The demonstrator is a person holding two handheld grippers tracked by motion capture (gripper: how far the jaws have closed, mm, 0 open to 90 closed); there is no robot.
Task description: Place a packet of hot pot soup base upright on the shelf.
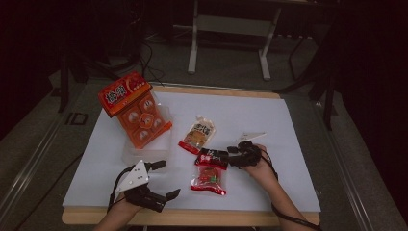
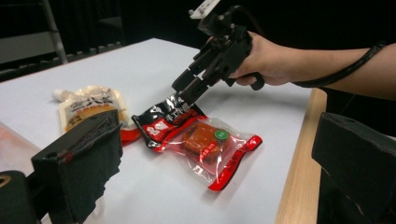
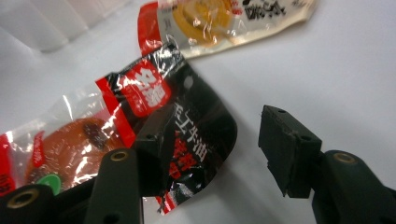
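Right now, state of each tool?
Left tool: open, holding nothing.
Right tool: open, jaws straddling the edge of the black-and-red packet, one jaw on it, not clamped.

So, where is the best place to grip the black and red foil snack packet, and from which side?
Probably the black and red foil snack packet's lifted black edge, approached from the right gripper's side: that edge curls off the white table, so one jaw can slide under.

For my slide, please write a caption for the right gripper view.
Right gripper with jaws open astride the edge of a black-and-red snack packet on the white table.
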